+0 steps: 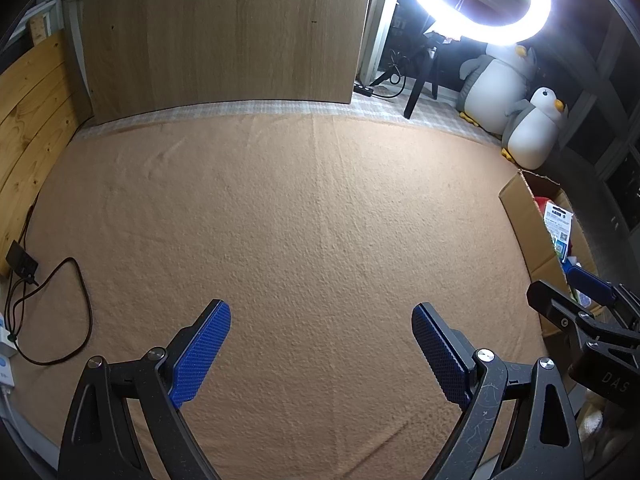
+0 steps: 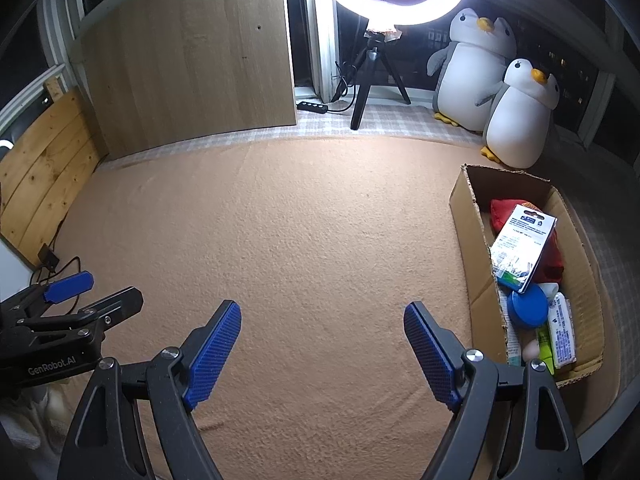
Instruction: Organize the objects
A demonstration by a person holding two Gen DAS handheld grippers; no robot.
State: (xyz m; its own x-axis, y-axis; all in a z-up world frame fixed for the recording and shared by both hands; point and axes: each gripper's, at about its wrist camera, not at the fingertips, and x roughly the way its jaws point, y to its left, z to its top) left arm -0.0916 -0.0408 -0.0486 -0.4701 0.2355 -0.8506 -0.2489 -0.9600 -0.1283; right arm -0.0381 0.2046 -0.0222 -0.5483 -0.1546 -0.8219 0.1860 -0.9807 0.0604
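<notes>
Blanket [image 2: 280,240] of peach fleece spreads wide and bare between a wooden board [image 2: 188,60] at the far edge, pine planks [image 2: 40,184] on the left and a cardboard box [image 2: 466,240] along the right edge. Both grippers hang over the near part of it. The left gripper [image 1: 320,320] has its blue pads spread wide with nothing between them, touching nothing. The right gripper [image 2: 322,318] is likewise spread and bare, just left of the box. Inside the box lie a carded packet [image 2: 520,244] over something red [image 2: 552,256], a blue lid [image 2: 528,308], a wipes pack [image 2: 562,332] and a green tube [image 2: 545,346], packed close together. Two plush penguins [image 2: 516,116] stand beyond the box.
</notes>
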